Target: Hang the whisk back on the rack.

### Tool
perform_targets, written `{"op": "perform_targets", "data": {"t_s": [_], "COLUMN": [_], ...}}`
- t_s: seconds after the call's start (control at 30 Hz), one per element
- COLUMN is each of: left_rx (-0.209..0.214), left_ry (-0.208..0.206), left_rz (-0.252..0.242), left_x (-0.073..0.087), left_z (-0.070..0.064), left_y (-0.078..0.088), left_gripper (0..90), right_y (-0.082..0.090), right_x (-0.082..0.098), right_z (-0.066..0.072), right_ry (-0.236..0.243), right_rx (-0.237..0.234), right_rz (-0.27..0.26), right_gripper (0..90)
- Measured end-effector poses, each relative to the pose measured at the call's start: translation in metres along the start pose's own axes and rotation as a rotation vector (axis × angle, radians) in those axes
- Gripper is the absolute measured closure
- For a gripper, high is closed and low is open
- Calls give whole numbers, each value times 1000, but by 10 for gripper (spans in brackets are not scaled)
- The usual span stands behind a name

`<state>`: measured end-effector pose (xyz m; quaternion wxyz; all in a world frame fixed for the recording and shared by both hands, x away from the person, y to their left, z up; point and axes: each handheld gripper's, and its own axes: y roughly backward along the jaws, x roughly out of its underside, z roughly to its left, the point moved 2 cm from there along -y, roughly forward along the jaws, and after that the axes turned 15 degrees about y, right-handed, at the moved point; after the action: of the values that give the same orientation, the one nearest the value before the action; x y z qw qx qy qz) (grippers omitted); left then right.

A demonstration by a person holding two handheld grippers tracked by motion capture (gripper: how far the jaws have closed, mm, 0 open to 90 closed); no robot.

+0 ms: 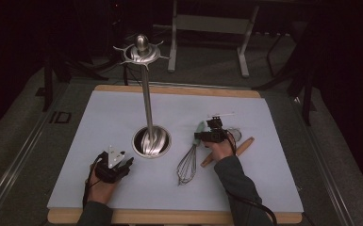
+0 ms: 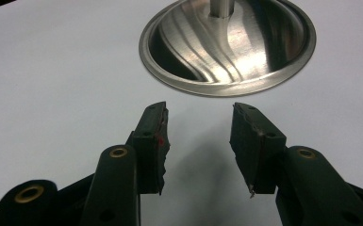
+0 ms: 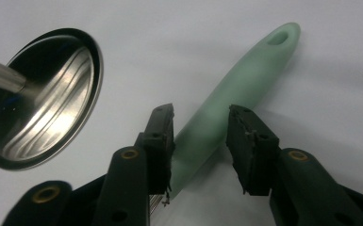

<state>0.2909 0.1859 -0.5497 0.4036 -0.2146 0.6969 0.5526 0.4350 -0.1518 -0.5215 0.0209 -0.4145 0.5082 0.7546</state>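
A wire whisk (image 1: 187,165) with a pale green handle (image 3: 235,89) lies on the white mat, right of a steel utensil stand (image 1: 147,94) with a round dished base (image 1: 152,141) and hooks at the top. My right gripper (image 1: 213,131) points down at the handle. In the right gripper view its jaws (image 3: 200,110) straddle the lower handle; the left pad is close against it and a gap shows at the right pad. My left gripper (image 1: 122,162) rests low on the mat, left of the base. Its jaws (image 2: 198,108) are open and empty, pointing at the base (image 2: 226,47).
A wooden handle (image 1: 228,150) lies just right of the whisk, under my right hand. A small white item (image 1: 219,114) lies beyond the right gripper. The mat (image 1: 103,117) covers a wooden board (image 1: 169,217); dark floor and a table frame surround it.
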Motion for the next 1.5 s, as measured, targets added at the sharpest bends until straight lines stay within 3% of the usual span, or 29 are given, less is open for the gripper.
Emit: {"op": "perform_targets", "data": {"t_s": [0.07, 0.17, 0.4, 0.53, 0.77, 1.1, 1.2, 1.33, 1.5], "left_rx": [-2, -4, -5, -4, -3, -4, -5, -7, -8], "left_ry": [-1, -7, -14, -13, -5, -9, -10, -13, -11], "left_rz": [-2, -1, 4, 0, -9, -7, -5, -2, -2], "left_x": [0, 0, 1, 1, 0, 0, 0, 0, 0], "left_z": [-1, -2, -3, -4, -4, -5, -5, -6, -5], "left_y": [0, 0, -1, 0, 1, 0, 0, -1, -1], "left_gripper": [571, 570, 569, 569, 568, 568, 565, 564, 564], "right_y": [0, -1, -7, -12, -18, -28, -30, -36, -35], "right_x": [-2, -3, -6, -6, -8, -12, -14, -14, -13], "right_z": [5, 7, 11, 11, 18, 20, 21, 27, 40], "right_ry": [23, 22, 13, -36, -47, -88, -60, -28, 40], "right_rx": [-19, -54, -54, -57, -54, -113, -136, -243, -248], "right_rz": [21, 27, 24, 14, -4, 13, 21, 99, 114], "right_gripper": [633, 628, 589, 558, 543, 530, 533, 546, 565]}}
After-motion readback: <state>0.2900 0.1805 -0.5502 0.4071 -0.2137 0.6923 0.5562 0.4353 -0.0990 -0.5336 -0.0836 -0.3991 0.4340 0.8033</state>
